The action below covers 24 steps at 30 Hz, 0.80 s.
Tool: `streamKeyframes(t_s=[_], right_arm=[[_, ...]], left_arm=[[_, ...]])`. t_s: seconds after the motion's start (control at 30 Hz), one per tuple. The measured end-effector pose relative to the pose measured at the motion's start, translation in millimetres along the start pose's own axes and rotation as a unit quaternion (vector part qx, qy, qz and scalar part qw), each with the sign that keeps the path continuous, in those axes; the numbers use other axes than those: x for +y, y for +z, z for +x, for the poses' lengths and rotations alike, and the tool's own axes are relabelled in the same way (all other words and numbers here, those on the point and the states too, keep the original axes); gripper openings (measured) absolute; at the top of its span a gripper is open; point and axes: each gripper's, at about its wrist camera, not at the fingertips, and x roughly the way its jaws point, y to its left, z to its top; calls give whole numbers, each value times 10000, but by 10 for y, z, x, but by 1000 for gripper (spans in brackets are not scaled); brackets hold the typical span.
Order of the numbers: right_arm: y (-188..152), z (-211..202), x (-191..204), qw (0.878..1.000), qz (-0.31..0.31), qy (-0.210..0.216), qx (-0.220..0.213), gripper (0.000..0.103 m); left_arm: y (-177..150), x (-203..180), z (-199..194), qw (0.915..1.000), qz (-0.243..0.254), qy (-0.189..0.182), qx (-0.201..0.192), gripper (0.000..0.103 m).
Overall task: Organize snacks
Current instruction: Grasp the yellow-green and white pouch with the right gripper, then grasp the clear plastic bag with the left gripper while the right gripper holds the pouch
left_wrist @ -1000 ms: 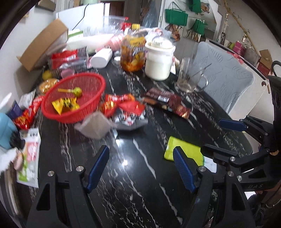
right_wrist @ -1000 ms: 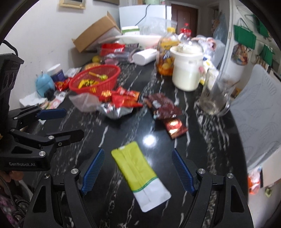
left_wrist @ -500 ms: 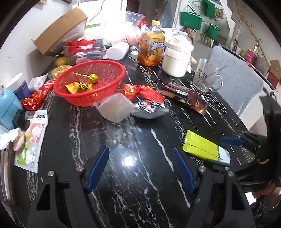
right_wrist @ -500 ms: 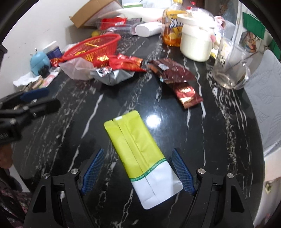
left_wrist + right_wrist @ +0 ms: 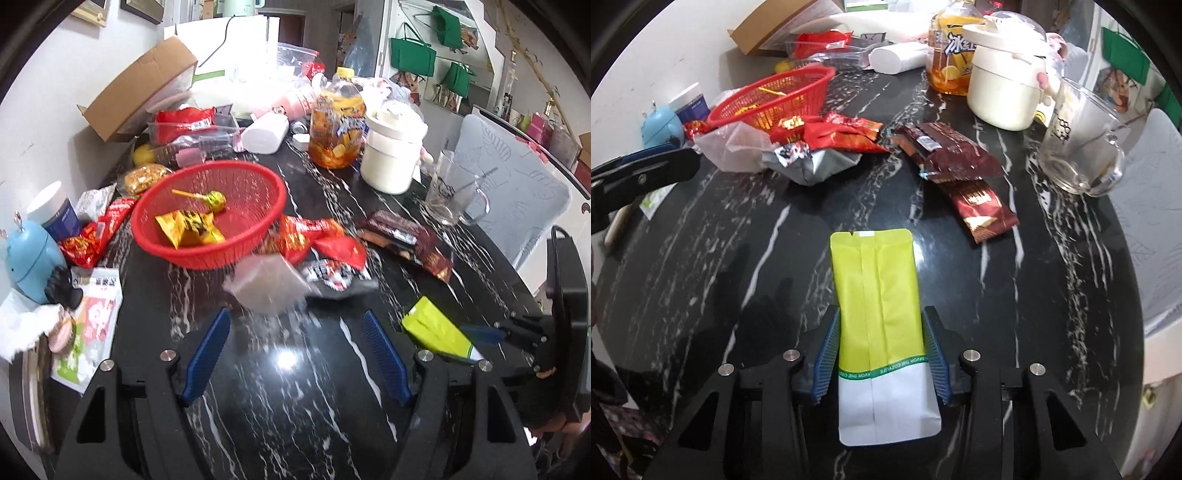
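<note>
The right gripper [image 5: 881,358] has its two blue pads pressed against the sides of a yellow and white packet [image 5: 877,310], which lies flat on the black marble table [image 5: 775,258] near its front edge. The left gripper [image 5: 295,354] hangs with its jaws wide apart and nothing between them, above bare table. Just ahead of it lie a clear plastic bag [image 5: 267,286] and red wrappers [image 5: 310,240], touching the red basket [image 5: 207,218], which holds a lollipop [image 5: 214,199] and yellow sweets [image 5: 188,229].

Glossy marble table [image 5: 775,258] – plastic basket [image 5: 207,254]
</note>
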Motion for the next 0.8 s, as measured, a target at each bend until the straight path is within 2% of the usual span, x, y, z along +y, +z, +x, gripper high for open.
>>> streamKeyframes(t_s=[0.27,0.47,0.8], right_arm=[[169,13,35,9996,39,185,-229,42],[258,45,31,9995,-5,212,-246,42],[271,119,-33,9996,91,228,-170,43]], left_arm=[[276,103,117,9994,-6,294,-203,75],[345,198,397,9991,-182,385,70,75],[178,260,673,9972,-322,381,549,75]])
